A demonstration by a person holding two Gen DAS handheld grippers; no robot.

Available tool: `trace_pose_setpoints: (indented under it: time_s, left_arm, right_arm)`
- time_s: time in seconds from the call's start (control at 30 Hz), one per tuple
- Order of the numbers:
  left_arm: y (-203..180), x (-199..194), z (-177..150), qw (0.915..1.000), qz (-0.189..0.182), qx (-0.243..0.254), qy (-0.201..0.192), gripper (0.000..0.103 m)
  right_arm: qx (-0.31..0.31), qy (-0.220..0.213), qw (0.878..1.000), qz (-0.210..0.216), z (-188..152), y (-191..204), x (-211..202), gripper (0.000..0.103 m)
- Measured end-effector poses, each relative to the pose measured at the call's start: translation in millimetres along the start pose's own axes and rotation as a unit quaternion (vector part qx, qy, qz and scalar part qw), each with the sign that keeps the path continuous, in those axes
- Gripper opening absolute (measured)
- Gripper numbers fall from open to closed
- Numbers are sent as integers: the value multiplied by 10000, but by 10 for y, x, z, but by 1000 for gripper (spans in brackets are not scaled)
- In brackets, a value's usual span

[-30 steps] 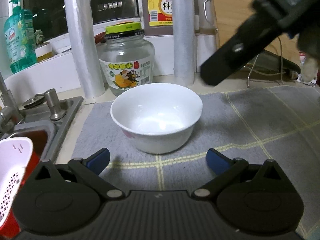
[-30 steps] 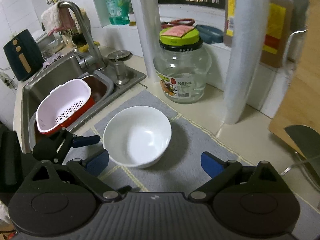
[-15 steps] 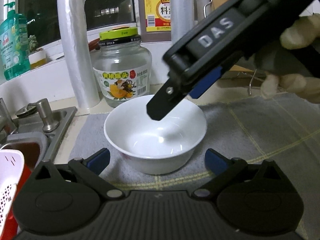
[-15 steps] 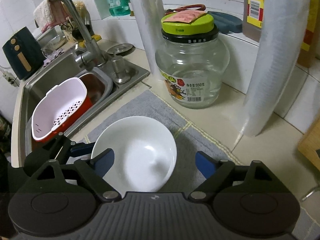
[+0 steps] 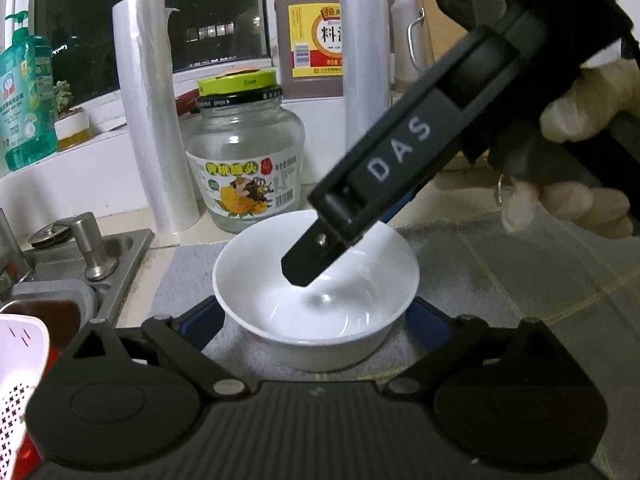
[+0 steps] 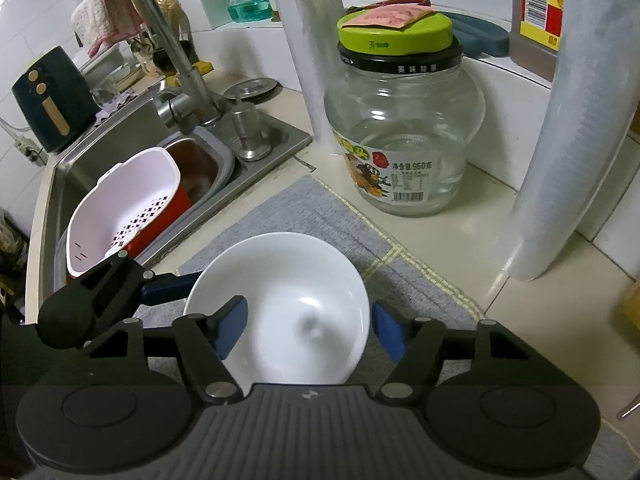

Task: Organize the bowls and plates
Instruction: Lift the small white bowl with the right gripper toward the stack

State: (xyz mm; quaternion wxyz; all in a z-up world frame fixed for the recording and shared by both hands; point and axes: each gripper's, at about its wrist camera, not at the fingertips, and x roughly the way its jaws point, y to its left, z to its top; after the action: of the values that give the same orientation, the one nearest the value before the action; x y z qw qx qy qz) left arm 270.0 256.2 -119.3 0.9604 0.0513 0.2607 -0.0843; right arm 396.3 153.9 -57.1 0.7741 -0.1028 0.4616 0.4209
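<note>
Left wrist view: we see the round white ceramic bowl (image 5: 316, 292) low in the frame's centre, on the grey checked cloth mat (image 5: 520, 276) over the table.
Left gripper (image 5: 316, 316): jaws have just been closing, flanking the bowl's walls; we cannot tell contact.
Right gripper (image 6: 308, 326): jaws have just been closing, one finger inside the bowl, one outside, pinching its wall.
</note>
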Motion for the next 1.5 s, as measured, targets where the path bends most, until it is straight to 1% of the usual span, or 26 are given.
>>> trace_pose_setpoints:
  time_s: [0.07, 0.43, 0.6, 0.73, 1.0, 1.5]
  left_arm:
    - [9, 5, 1, 10000, 2, -15, -8, 94]
    - [9, 5, 12, 10000, -12, -10, 36, 94]
    - [-13, -57, 45, 9999, -58, 15, 82, 94]
    - [-90, -186, 73, 9998, -139, -4, 157, 94]
    - [-301, -492, 131, 9991, -381, -7, 183, 94]
    - [-722, -983, 148, 9974, -670, 194, 182, 94]
  right_arm:
    - [-8, 18, 10000, 22, -8, 6, 4, 69]
    - [12, 11, 10000, 23, -23, 23, -18, 69]
    - [67, -41, 9999, 65, -54, 42, -106, 69]
    - [59, -45, 10000, 64, -138, 101, -254, 69]
    - [168, -26, 9999, -34, -366, 208, -593, 69]
    - [315, -363, 9988, -21, -874, 364, -1248, 70]
